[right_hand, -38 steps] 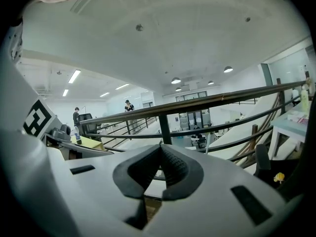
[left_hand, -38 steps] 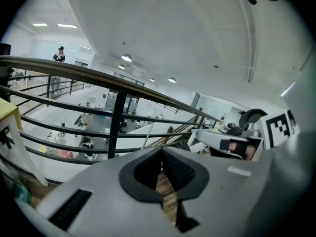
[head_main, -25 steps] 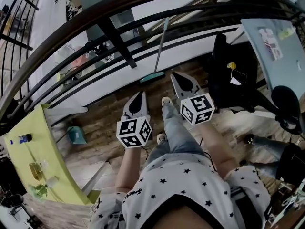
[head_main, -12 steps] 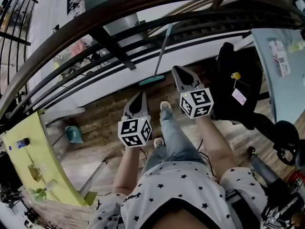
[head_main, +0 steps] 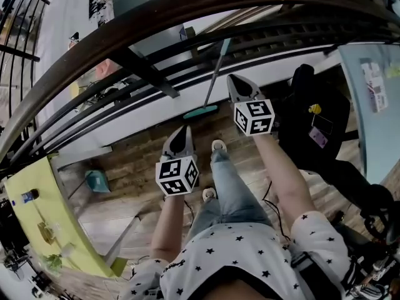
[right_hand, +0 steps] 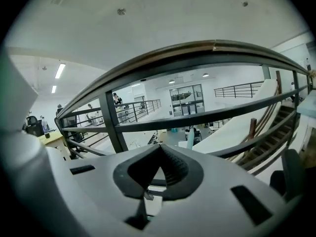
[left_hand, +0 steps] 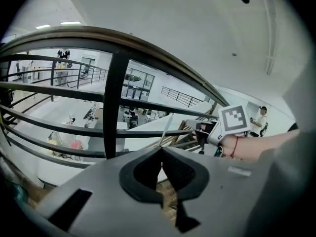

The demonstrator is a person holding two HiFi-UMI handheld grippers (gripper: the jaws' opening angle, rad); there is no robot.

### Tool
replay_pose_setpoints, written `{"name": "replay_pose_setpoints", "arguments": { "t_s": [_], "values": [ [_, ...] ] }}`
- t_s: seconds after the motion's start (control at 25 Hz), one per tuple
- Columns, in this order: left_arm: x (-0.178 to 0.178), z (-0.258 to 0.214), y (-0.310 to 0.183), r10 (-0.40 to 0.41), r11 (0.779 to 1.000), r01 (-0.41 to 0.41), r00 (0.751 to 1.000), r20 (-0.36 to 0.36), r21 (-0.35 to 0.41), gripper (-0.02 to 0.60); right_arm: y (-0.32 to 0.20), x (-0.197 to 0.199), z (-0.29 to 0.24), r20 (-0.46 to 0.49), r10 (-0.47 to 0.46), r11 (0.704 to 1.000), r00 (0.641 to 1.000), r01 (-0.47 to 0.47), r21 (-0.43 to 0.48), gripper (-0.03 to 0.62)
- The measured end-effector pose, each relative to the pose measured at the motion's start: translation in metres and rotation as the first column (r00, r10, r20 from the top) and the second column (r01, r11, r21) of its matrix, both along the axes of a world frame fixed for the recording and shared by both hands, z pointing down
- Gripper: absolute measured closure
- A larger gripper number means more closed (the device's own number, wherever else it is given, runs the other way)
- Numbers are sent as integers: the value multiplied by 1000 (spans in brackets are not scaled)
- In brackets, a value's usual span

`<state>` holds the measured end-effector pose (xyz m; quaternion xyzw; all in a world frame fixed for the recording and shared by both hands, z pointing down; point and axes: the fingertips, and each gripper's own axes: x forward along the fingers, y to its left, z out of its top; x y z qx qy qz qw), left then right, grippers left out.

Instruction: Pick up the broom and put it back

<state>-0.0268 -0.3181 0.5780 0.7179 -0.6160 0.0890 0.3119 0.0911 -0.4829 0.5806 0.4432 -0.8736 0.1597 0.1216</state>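
Wood-plank floor (head_main: 131,167), dark metal railing (head_main: 144,72) w/ brown handrail across the front. Broom (head_main: 212,80) leans on the railing, teal head on the floor: just left of the right gripper (head_main: 233,78) fingertips, ahead & right of the left gripper (head_main: 184,130). Both sets of fingers pressed together, nothing btw them. Yellow-green table (head_main: 31,211) far left of the left fingers; black chair (head_main: 312,130) right of the right ones.

right claw (right_hand: 161,152): jaws together, empty | ahead: dark railing (right_hand: 207,115) | broom handle (right_hand: 190,138) at railing
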Motion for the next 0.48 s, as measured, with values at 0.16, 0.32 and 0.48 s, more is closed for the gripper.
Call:
{"name": "replay_pose_setpoints", "arguments": {
  "t_s": [0.16,0.32,0.48],
  "values": [
    [-2,13,-8,2,1000,-2,1000,-8,-6,569,-34,0,23,5,35,999,999,-35,-22,600],
    [-6,24,-15,-6,1000,5,1000,-16,-16,569,-68,1,43,-7,70,997,998,-70,-37,600],
    [-8,36,-18,-9,999,8,1000,-27,-33,569,-96,-3,62,-37,62,997,997,-63,-44,560]
  ]
}}
